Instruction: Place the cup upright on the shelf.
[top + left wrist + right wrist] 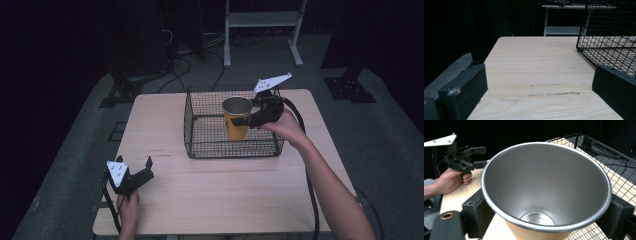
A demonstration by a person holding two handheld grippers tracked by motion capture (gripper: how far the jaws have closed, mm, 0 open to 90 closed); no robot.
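Observation:
A yellow cup [236,122] with a bare metal inside stands upright within a black wire basket [192,131] at the back middle of the wooden table [210,195]. My right gripper [246,119] reaches in from the right and is shut on the cup's upper wall. In the right gripper view the cup [544,195] sits between both jaws of my right gripper [549,216], and its inside is empty. Whether its base touches the basket floor is hidden. My left gripper [134,161] rests open near the table's front left corner, nothing between its fingers [464,92].
The basket's near left corner [584,47] lies ahead and right of my left gripper. Basket wire [599,147] rises behind the cup. A white shelf frame [262,20] and cables stand on the floor beyond the table. The person's right forearm [325,175] crosses the table's right side.

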